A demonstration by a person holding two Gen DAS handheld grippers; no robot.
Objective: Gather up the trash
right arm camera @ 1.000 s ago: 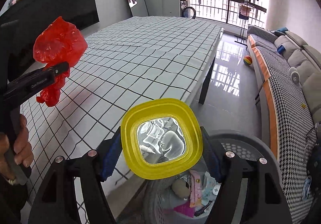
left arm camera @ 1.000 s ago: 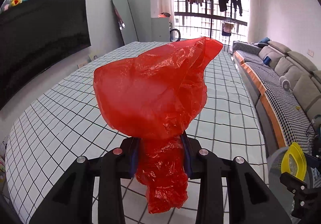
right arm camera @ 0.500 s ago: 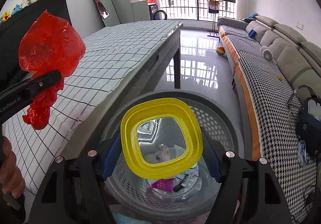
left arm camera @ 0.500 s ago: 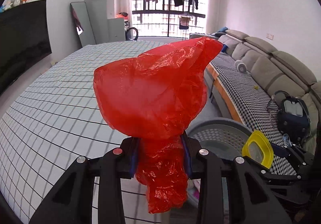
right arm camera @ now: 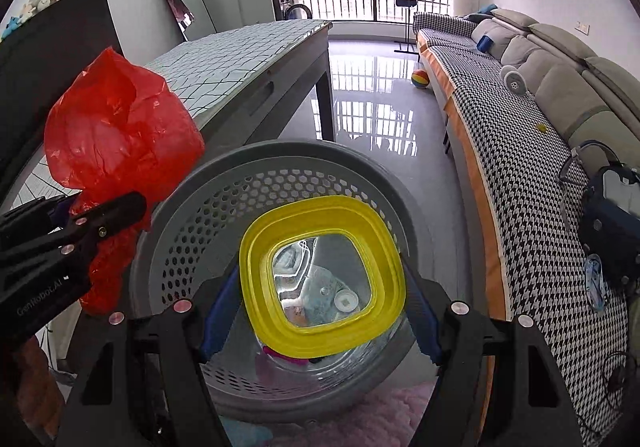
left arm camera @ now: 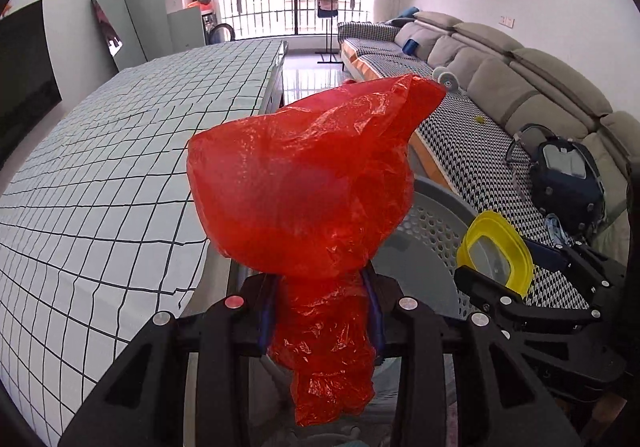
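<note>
Main risk as we see it: the red plastic bag (left arm camera: 304, 183) is light and balloons well above the left gripper (left arm camera: 320, 311), so on release it could catch air or snag on the pads and land outside the grey perforated bin (right arm camera: 224, 199), between the bin and the checked table (left arm camera: 120, 151). The left jaws are easing open right now, yet the bag's crumpled neck sits pinched between them. From the right wrist view the bag hangs over the bin's left rim, not its middle, so we'd want it further in. The yellow-rimmed container (right arm camera: 320, 279) is wedged between the widely spread jaws of the right gripper (right arm camera: 320, 311), directly above the bin's opening with trash visible below; dropping it looks safe. Both grippers tilt steeply downward, side by side, close enough to bump.
</note>
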